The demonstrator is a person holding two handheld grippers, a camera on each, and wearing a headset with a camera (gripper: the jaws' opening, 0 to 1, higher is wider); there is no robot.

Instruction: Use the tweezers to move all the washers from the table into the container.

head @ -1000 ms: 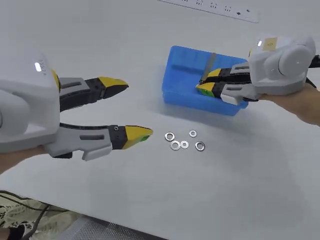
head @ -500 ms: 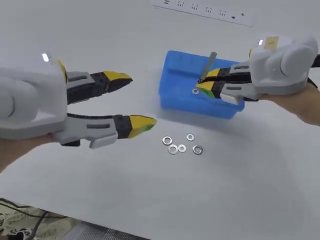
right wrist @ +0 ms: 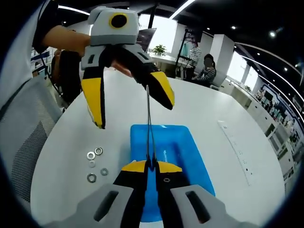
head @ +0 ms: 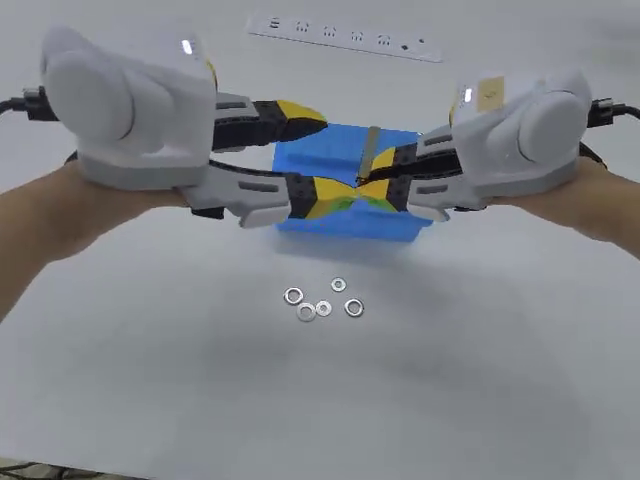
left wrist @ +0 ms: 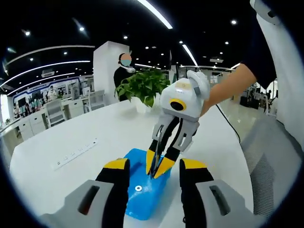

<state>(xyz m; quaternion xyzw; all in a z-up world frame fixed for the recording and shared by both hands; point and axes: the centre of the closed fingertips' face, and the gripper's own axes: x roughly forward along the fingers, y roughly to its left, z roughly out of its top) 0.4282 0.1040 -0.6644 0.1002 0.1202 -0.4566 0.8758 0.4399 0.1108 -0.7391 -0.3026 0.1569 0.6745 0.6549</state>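
Now my right gripper (right wrist: 152,166) is pinched tight on the tweezers (right wrist: 148,123), above the blue container (right wrist: 183,147) (one washer (left wrist: 137,188) seemingly lies inside). My left gripper (head: 328,160) hangs spread opposite it. The loose washers (head: 322,303) lie on the table (head: 450,380), apart from both.

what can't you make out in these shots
- Head view: the inside of the container is covered by the left gripper and right gripper, so its contents can't be counted there.
- Right gripper view: the far tips of the tweezers are too thin to tell whether they grip anything.
- Right gripper view: the container's near end is hidden under that gripper's own jaws.
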